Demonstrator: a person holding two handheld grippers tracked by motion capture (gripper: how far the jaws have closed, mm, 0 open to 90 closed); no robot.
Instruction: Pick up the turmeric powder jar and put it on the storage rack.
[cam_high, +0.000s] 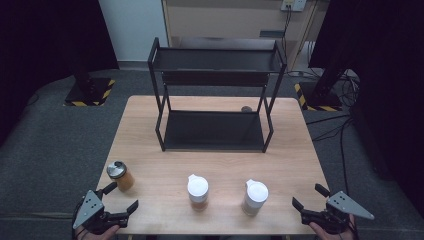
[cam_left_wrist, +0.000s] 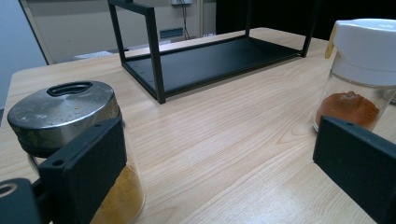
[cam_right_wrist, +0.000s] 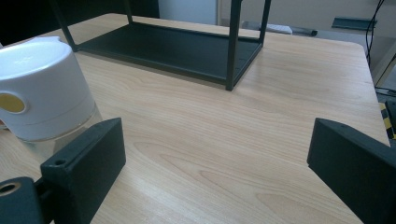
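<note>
- The room is dim: grey carpet, a pale wall behind, dark stands with yellow-black striped bases at the far left and right, and loose cables on the floor at the right.
- One light wooden table sits in the middle, its grain running across in the high view.
- One black two-tier metal rack stands at the table's far half, both shelves bare; a small dark round spot lies on the wood just behind its right leg, too small to identify.
- Three jars stand in a row near the front edge: a steel-lid jar of yellow powder at the left, a middle jar with a white cap and orange-brown powder, and a right jar with a white cap and pale contents.
- Two grippers, one in each hand, rest at the front corners.
- The left gripper has its jaws spread wide and holds nothing; in the left gripper view its one jaw stands just in front of the steel-lid jar, possibly touching it, while the middle jar sits beyond the other jaw.
- The right gripper is also spread wide and empty, apart from the right jar, which shows beyond one jaw in its own view.
</note>
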